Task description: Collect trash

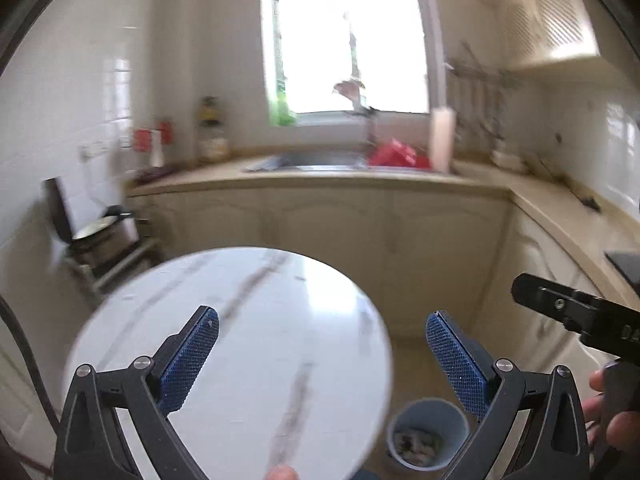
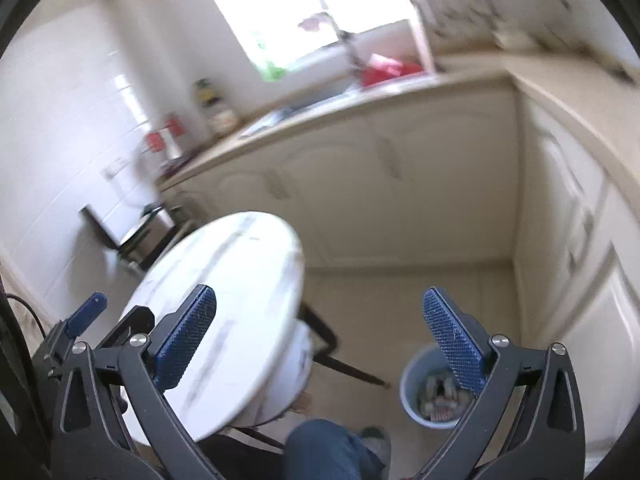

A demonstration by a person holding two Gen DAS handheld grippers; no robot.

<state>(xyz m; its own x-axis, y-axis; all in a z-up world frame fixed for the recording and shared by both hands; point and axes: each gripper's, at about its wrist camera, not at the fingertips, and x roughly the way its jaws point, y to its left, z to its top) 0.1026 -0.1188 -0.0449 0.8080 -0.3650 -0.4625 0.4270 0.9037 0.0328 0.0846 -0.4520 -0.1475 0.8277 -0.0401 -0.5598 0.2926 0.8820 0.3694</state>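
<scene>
A small grey-blue bin point(image 1: 427, 434) stands on the floor right of the round white marble table point(image 1: 248, 320); crumpled trash lies inside it. In the right wrist view the same bin point(image 2: 416, 376) holds wrappers, beside the table point(image 2: 240, 280). My left gripper point(image 1: 322, 346) hangs high over the table's top, its blue pads wide apart with nothing between them. My right gripper point(image 2: 320, 330) is raised above the floor between table and bin, also open and empty. The right gripper's black body point(image 1: 576, 312) shows at the right edge of the left wrist view.
Cream cabinets point(image 1: 360, 232) run under a counter with a steel sink point(image 1: 312, 160), red items point(image 1: 396, 154) and bottles. A rack with a pot point(image 1: 100, 236) stands at the left wall. A person's jeans-clad knee point(image 2: 324, 452) and a hand point(image 1: 612, 412) are close below.
</scene>
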